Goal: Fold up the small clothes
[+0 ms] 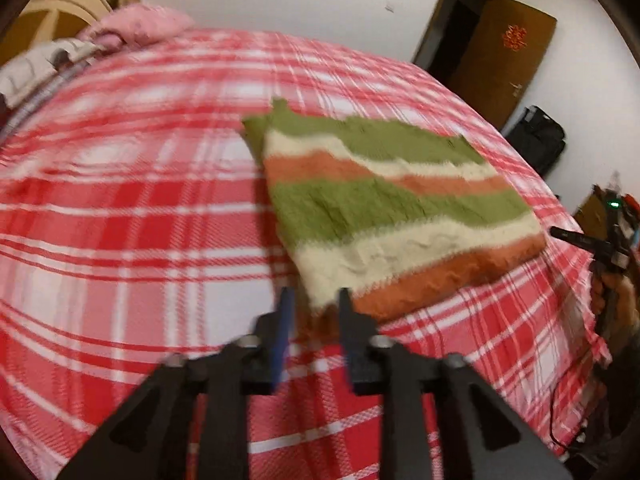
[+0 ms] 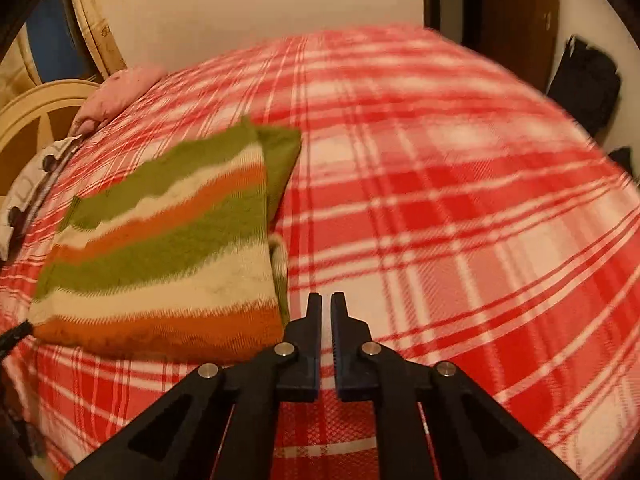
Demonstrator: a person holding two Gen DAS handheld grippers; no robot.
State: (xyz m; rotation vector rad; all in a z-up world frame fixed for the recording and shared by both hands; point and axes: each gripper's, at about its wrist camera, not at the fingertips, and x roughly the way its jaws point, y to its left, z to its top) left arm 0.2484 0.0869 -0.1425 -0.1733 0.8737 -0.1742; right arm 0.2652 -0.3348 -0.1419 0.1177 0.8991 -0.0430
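A folded knit garment with green, cream and orange stripes lies on the red and white plaid bed cover. My left gripper is open, its tips at the garment's near left corner, holding nothing. In the right wrist view the same garment lies to the left. My right gripper is nearly closed with a narrow gap, empty, just right of the garment's near corner, above the bed cover. The right gripper also shows at the far right edge of the left wrist view.
A pink pillow and a patterned cloth lie at the bed's far left. A brown door and a black bag stand beyond the bed's right side. A cable hangs over the right edge.
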